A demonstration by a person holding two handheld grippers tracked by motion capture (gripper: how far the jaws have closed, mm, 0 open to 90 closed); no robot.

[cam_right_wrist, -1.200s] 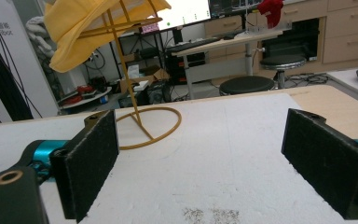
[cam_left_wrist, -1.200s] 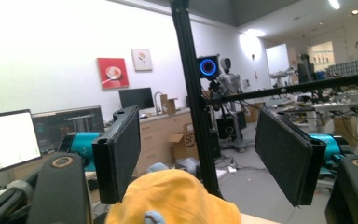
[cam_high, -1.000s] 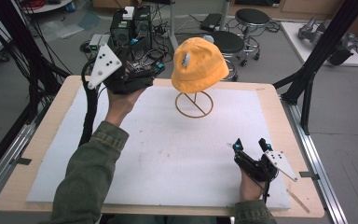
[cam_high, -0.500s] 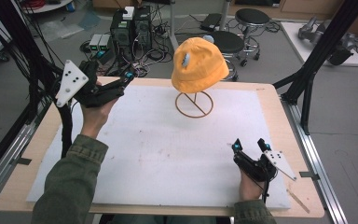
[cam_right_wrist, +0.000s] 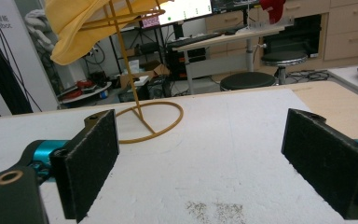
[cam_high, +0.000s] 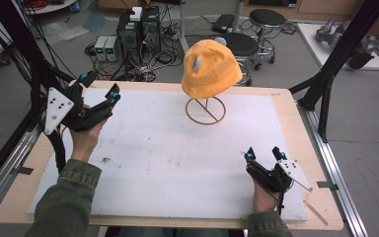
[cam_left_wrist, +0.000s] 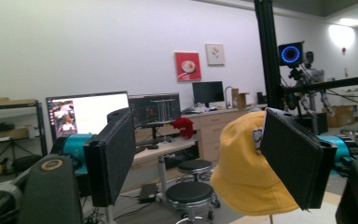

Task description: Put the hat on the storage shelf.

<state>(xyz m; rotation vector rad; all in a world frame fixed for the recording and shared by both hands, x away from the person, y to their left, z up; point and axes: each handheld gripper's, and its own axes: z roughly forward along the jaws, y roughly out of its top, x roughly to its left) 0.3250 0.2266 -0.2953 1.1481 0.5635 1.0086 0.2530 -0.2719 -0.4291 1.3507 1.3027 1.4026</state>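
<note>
A yellow bucket hat (cam_high: 211, 69) sits on a gold wire stand (cam_high: 205, 123) at the back middle of the white mat (cam_high: 177, 163). My left gripper (cam_high: 99, 84) is held up over the mat's back left corner, open and holding nothing, well left of the hat. In the left gripper view its jaws (cam_left_wrist: 198, 140) stand wide apart, with the hat (cam_left_wrist: 242, 177) beyond the right jaw. My right gripper (cam_high: 262, 153) rests low near the front right, open and holding nothing. In the right gripper view its jaws (cam_right_wrist: 209, 154) frame bare mat, with the stand (cam_right_wrist: 123, 60) and the hat's brim (cam_right_wrist: 84, 23) ahead to the left.
Black frame posts (cam_high: 325, 89) rise at both sides of the table. Computers (cam_high: 128, 34) and stools (cam_high: 266, 19) stand on the floor behind it. A thin wooden strip (cam_high: 318, 212) lies by the front right edge. A small dark speck (cam_high: 103, 160) marks the mat.
My left gripper has swung left, away from the hat, to the mat's back left corner. The right gripper has not moved.
</note>
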